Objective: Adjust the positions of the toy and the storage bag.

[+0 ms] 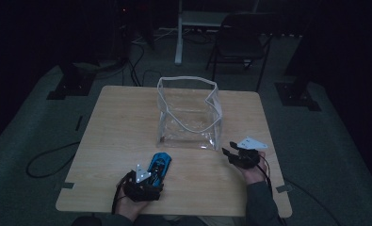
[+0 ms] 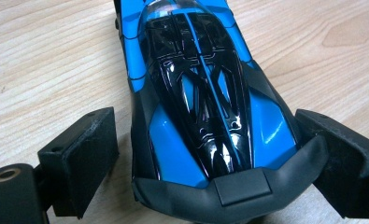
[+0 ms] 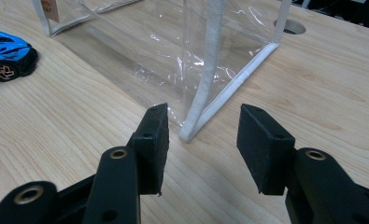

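With the left gripper (image 2: 210, 154) wide astride the glossy blue-and-black toy car (image 2: 205, 98), an off-centre squeeze could skid it across the counter (image 1: 113, 141).

From the high view I get a dim, grainy picture whose upper corners sink into black, while both gripper views are bright and evenly lit, with white glare streaking the glossy blue-and-black toy car (image 2: 205, 93) and the clear plastic bag (image 3: 173, 46).
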The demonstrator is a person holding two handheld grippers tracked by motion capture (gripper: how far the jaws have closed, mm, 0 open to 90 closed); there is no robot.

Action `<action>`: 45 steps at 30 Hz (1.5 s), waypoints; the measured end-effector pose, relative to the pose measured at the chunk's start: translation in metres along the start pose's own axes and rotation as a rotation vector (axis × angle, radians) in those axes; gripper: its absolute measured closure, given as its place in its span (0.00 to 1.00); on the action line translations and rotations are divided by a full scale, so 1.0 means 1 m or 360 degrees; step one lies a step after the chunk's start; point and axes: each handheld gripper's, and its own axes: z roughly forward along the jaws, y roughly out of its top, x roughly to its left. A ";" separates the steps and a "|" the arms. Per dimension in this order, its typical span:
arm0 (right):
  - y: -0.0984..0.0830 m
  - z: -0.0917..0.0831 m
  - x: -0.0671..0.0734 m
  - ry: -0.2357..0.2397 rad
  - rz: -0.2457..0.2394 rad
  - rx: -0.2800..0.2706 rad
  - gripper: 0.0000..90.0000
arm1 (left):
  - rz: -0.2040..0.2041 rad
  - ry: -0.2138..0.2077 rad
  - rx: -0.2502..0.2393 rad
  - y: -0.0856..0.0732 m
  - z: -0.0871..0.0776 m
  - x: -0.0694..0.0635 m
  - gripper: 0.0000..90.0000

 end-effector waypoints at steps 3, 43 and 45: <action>-0.001 0.000 -0.001 -0.0005 0.0000 0.0000 0.59 | 0.0062 -0.0008 0.0024 0.002 -0.001 0.005 0.11; -0.016 0.014 -0.007 -0.0003 0.0027 0.0115 0.55 | -0.0107 -0.0044 -0.0345 0.026 -0.028 0.127 0.17; -0.017 0.017 -0.007 -0.0009 0.0025 0.0133 0.55 | -0.0068 -0.0085 -0.0398 0.032 -0.029 0.128 0.17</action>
